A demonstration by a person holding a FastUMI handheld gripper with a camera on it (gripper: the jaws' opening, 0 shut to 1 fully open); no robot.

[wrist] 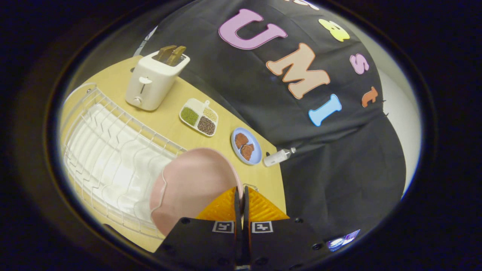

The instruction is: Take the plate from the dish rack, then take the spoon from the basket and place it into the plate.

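Plate Pinched by Its Rim, Clear of the Wires

Fingers are drawn almost fully together here, and the gripper (241, 195) has the pink plate (188, 180) by its edge. The rim runs down into the narrow slit between the two fingers, so both appear to press on it, one on each face.

Look at how the plate lies. It hangs edge-on to the fingers and spreads away to one side of them, toward the white wire dish rack (109, 150). Its broad face is turned up to the camera. It hangs over the near end of the rack, and whether it is lifted off the wires or resting in a slot I cannot tell.

That sideways hang is the thing to watch. The plate's weight sits well off the pinch line, so I judge it will want to swing as the hand carries it toward open tabletop.

Beyond the fingers sits a blue dish (246, 146) with brown pieces, near it a small white bottle (278, 156) lying on its side. Farther off are a divided tray (199, 116) of grains and a white toaster (152, 81) on the wooden table (169, 124).

First step looks underway. The spoon's turn comes later.
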